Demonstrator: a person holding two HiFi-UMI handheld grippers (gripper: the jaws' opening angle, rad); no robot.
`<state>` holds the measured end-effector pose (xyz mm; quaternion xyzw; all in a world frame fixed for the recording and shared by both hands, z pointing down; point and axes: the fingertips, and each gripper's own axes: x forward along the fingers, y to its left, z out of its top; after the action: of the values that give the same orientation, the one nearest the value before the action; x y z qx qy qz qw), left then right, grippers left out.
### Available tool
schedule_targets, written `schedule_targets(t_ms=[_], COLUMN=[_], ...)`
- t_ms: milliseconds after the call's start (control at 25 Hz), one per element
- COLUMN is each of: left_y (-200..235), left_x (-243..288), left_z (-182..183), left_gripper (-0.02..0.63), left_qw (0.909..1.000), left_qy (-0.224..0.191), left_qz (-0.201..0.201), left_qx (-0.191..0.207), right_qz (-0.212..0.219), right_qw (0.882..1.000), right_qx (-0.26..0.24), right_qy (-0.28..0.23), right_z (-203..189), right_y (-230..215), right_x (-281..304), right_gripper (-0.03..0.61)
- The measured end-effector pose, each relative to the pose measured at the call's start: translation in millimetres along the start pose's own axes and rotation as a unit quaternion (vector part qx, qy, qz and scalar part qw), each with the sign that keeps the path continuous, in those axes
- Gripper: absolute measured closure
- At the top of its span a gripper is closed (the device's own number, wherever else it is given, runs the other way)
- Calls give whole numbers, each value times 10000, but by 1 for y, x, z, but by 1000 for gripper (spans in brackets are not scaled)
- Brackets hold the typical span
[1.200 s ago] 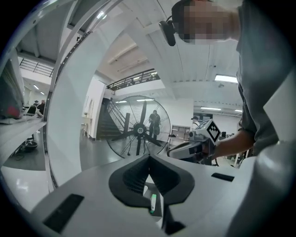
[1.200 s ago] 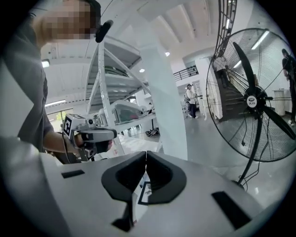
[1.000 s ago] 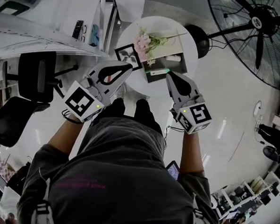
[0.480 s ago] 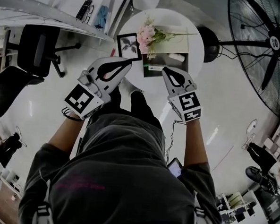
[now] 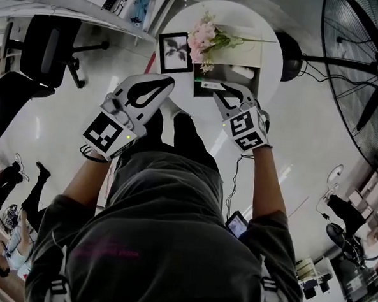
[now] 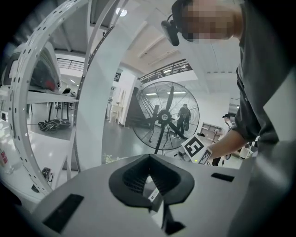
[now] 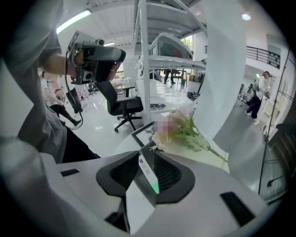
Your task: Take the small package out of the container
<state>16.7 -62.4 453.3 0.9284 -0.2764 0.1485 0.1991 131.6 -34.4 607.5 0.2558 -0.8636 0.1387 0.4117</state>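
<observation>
A dark open container (image 5: 230, 77) stands on the round white table (image 5: 272, 37). At its near edge is the small white package with a green end (image 5: 209, 85), and another white item (image 5: 242, 71) lies inside. My right gripper (image 5: 218, 89) reaches to that edge. Its jaws are opening, and the package (image 7: 148, 173) stands tilted between them with gaps on both sides. In the right gripper view the right gripper (image 7: 149, 152) points at the flowers. My left gripper (image 5: 168, 83) hangs shut beside the table's near left rim, empty; its jaws (image 6: 149, 157) meet at the tips.
A framed leaf picture (image 5: 174, 52) and pink flowers (image 5: 206, 38) lie on the table behind and left of the container. A large floor fan (image 5: 366, 68) stands at the right, a black office chair (image 5: 47, 49) and white shelving at the left. My legs are below the table's edge.
My right gripper has moved forward and left to the container's near edge with the package at its tips. The left gripper stays shut by the table's rim.
</observation>
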Motion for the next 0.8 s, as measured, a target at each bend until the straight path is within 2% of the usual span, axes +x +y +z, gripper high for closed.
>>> schedule_targets(t_ms=[80, 440, 800], left_y=[3, 12, 21], left_x=[-1, -7, -19], left_z=[-5, -26, -40], left_gripper=[598, 600, 599], left_qw=[10000, 9997, 9991], left_qy=[21, 118, 122], left_qz=[26, 92, 203], left_qx=[-43, -216, -357], right_qz=[80, 255, 530], right_qw=[9996, 9927, 9803], right_qx=[-173, -728, -1172], right_qy=[192, 932, 1501], right_z=[-7, -38, -59], right_y=[4, 3, 7], right_x=[9, 43, 72], right_gripper=[445, 410, 410])
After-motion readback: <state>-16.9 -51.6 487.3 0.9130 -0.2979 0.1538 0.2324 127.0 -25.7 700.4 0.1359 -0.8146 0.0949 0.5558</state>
